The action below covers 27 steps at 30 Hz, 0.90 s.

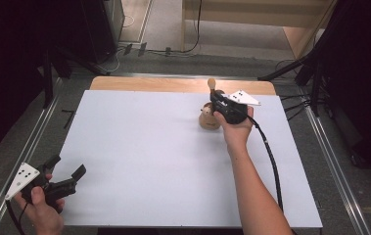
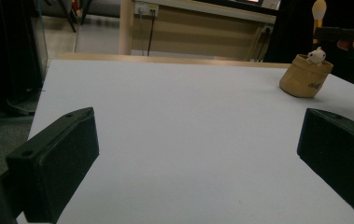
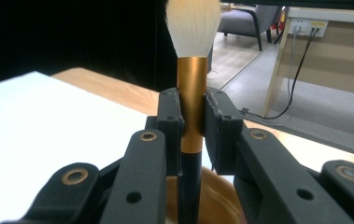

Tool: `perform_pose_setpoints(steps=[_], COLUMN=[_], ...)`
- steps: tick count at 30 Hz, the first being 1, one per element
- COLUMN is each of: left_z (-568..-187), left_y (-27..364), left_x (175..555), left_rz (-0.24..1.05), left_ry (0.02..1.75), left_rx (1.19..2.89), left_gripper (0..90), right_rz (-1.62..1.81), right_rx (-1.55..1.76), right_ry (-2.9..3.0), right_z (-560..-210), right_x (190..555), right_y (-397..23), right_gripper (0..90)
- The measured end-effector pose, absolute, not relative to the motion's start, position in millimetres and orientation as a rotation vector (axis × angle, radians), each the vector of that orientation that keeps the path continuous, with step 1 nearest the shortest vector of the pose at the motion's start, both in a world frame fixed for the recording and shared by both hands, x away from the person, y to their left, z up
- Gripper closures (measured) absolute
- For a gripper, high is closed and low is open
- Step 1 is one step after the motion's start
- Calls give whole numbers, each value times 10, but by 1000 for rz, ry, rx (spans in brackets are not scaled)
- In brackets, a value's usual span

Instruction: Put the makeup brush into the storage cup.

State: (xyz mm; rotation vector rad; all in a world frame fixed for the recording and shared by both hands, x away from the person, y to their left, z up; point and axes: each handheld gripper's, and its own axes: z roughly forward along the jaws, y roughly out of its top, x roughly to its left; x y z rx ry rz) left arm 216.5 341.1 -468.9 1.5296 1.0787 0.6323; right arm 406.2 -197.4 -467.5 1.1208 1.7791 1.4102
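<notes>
Black jaws rose closest to the lens in the right gripper view, and the right gripper (image 3: 193, 126) was clamped on the makeup brush (image 3: 192, 70) — pads pressed to either side of its copper ferrule, white bristles upright above them, dark handle running down between the linkages. Directly beneath it sat the tan pouch (image 3: 212, 191), its rounded top just below the handle. From the high view the same gripper (image 1: 214, 96) was held over the far right part of the white table (image 1: 149, 161), the brush tip standing above it and the pouch (image 1: 208, 119) just beside the hand.

Across the table, the left gripper (image 1: 68, 169) rested at the near left corner with its jaws wide apart, nothing between them. Its own view looked over bare tabletop to the pouch (image 2: 305, 77), well away, with a small white figure (image 2: 315, 56) poking from the opening.

Risk lay mostly in the grip — the ferrule was smooth and round, so the brush could twist or slide between the pads. Nothing steadied the pouch, which looked soft; a handle catching its rim would likely tip or drag it, or knock the figure.
</notes>
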Motion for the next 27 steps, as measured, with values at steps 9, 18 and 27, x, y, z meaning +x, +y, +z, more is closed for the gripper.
perform_pose_setpoints(steps=[9, 18, 27], left_z=[-4688, -4689, -4689], left_y=[3407, 3396, 3381], left_x=[2165, 2167, 2167], left_rz=[632, 633, 633], left_ry=[1078, 1076, 1072], left_rx=[1530, 1533, 1538], left_gripper=[0, 0, 0], right_rz=[1432, 1414, 1430], right_rx=[1173, 1260, 1338], right_ry=[1754, 1750, 1752], right_z=[-4717, -4627, -4598], right_x=[4027, 3932, 3726], right_y=[-2028, -2109, -2246], right_gripper=[775, 473, 271])
